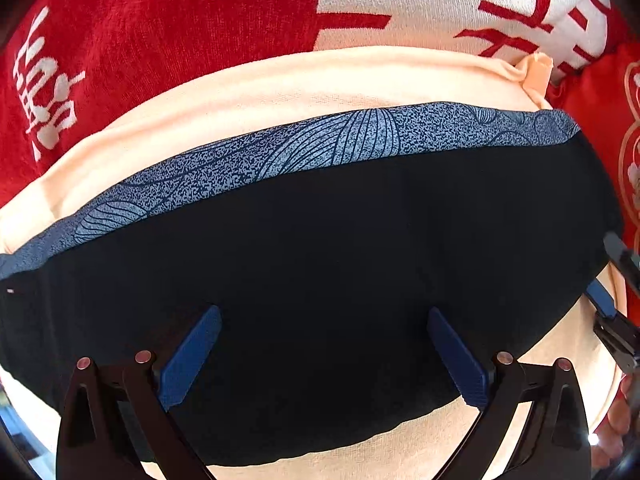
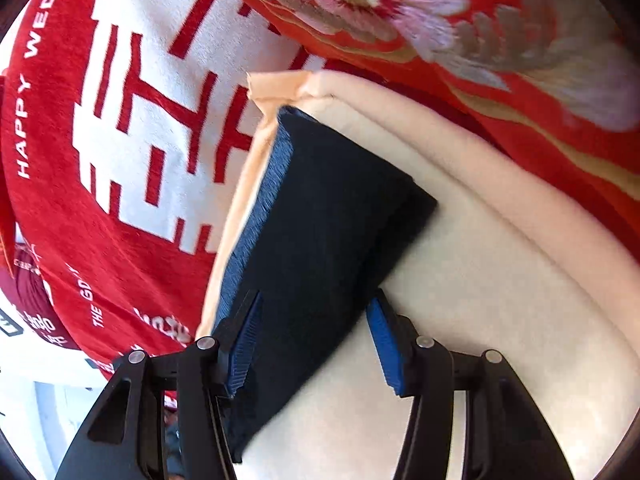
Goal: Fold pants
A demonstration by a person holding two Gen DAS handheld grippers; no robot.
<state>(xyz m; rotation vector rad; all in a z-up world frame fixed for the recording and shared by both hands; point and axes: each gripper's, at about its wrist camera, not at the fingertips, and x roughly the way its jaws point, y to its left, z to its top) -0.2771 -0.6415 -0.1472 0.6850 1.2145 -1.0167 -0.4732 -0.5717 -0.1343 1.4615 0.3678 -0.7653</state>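
Note:
The dark navy pants (image 1: pixel 320 272) lie folded into a compact rectangle on a cream cloth (image 1: pixel 248 92), with a blue patterned band (image 1: pixel 320 144) along the far edge. My left gripper (image 1: pixel 324 312) is open, its blue pads hovering just over the near part of the pants. In the right wrist view the folded pants (image 2: pixel 320 232) show from one end. My right gripper (image 2: pixel 316 304) is open, straddling that end of the pants. The right gripper also shows at the right edge of the left wrist view (image 1: pixel 616 300).
A red and white blanket with large characters (image 1: pixel 160 40) covers the surface beyond the cream cloth; it also shows in the right wrist view (image 2: pixel 120 140). A red floral quilt (image 2: pixel 480 40) lies at the far right.

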